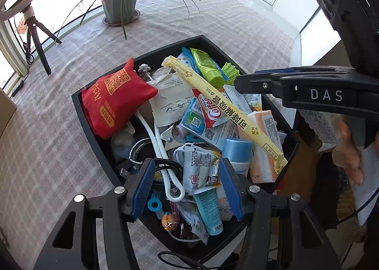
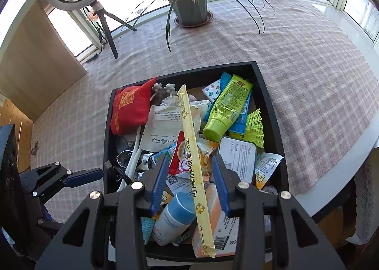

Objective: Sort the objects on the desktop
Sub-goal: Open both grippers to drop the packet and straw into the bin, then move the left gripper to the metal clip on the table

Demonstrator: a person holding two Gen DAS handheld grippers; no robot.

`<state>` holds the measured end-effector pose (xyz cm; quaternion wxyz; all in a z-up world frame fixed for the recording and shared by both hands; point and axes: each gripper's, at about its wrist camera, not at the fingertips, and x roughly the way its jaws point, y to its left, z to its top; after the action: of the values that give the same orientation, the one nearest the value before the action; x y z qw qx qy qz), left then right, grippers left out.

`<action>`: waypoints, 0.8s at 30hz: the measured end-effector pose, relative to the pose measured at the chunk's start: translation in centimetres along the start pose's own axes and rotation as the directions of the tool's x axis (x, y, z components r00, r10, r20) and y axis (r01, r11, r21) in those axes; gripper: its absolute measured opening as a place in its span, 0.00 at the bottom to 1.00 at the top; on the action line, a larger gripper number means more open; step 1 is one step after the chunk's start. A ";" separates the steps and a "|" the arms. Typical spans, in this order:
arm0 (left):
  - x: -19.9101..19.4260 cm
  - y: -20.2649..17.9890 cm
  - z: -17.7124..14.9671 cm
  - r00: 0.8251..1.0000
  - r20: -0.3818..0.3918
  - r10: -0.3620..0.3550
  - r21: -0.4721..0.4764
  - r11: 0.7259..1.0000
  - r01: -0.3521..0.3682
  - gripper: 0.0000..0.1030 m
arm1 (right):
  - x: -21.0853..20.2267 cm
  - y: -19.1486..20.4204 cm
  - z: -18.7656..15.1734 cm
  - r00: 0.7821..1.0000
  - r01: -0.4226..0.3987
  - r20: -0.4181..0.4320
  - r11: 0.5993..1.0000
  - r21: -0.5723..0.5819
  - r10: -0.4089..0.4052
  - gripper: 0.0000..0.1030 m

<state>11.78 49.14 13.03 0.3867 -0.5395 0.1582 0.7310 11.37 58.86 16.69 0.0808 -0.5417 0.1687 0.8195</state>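
A black box (image 1: 78,104) (image 2: 107,142) on the checked cloth is heaped with small items. Among them are a red pouch (image 1: 116,99) (image 2: 130,109), a green tube (image 1: 208,68) (image 2: 227,109), a blue-capped bottle (image 1: 236,151) (image 2: 175,215) and a white cable (image 1: 154,137). A long yellow packet (image 1: 222,109) (image 2: 191,151) lies on top of the heap. My right gripper (image 2: 190,158) (image 1: 248,83) hangs open over it, pads either side and not touching. My left gripper (image 1: 187,173) is open above the box's near-left part, over a coffee creamer sachet (image 1: 201,170); its blue finger (image 2: 87,175) shows in the right wrist view.
A potted plant (image 1: 119,0) (image 2: 189,2) stands at the far side of the table. A ring light on a tripod (image 1: 35,33) (image 2: 104,24) is at the far left. The table's edge (image 2: 343,187) runs close to the box's right. A person's hand (image 1: 350,151) is at the right.
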 end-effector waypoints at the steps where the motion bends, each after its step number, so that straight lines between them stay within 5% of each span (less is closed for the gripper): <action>1: -0.2 0.3 -0.1 1.000 0.005 0.012 -0.004 1.000 -0.012 0.52 | -0.1 0.1 -0.1 1.000 0.000 0.005 1.000 0.000 0.000 0.36; 16: -4.2 10.2 -5.5 0.988 0.034 0.149 -0.151 0.978 -0.142 0.52 | -0.6 7.1 -2.2 0.998 -0.033 0.053 0.996 -0.086 0.037 0.37; 24: -6.8 22.6 -14.4 0.962 -0.023 0.271 -0.349 0.900 -0.262 0.52 | -0.2 11.8 -4.0 0.994 -0.091 0.048 0.990 -0.112 0.097 0.38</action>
<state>5.56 22.41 9.77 0.1835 -0.5631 0.0934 0.8003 11.22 46.45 17.68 0.0169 -0.5149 0.1466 0.8445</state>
